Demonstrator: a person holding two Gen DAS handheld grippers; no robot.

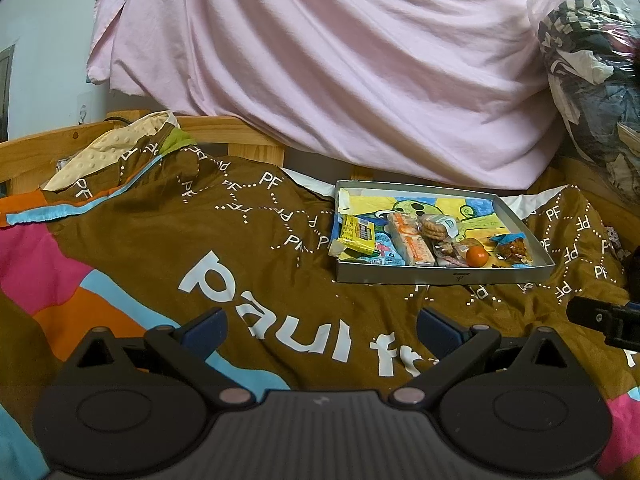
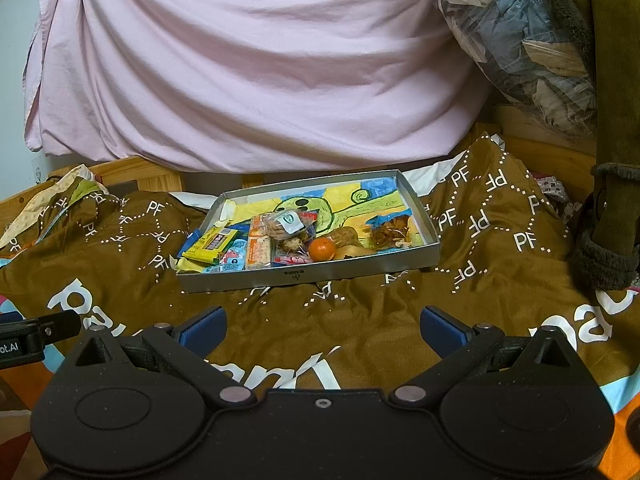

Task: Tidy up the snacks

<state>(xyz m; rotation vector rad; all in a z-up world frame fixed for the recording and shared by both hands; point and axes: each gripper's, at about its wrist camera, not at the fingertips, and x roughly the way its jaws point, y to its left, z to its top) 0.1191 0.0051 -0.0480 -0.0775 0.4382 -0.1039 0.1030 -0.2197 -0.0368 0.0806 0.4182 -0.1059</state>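
A shallow grey box (image 1: pixel 440 274) (image 2: pixel 304 278) with a drawing on its floor lies on the brown quilt and holds several snacks. Among them are a yellow packet (image 1: pixel 357 233) (image 2: pixel 211 245), an orange-striped wafer bar (image 1: pixel 412 240) (image 2: pixel 258 251), a bag of cookies (image 1: pixel 436 225) (image 2: pixel 286 224), a small orange fruit (image 1: pixel 477 257) (image 2: pixel 322 249) and a clear bag of brown bits (image 1: pixel 512 248) (image 2: pixel 390 230). My left gripper (image 1: pixel 320 326) stands open over the quilt, short of the box. My right gripper (image 2: pixel 322 326) is open too, nothing between its blue pads.
A brown quilt (image 1: pixel 240 240) (image 2: pixel 500 280) with white lettering covers the bed. Pink sheet (image 1: pixel 340 72) (image 2: pixel 248 72) hangs behind the box. A clear bag of clothes (image 1: pixel 592 72) (image 2: pixel 520 40) sits at the right. A wooden bed rail (image 1: pixel 232 136) runs at the back left.
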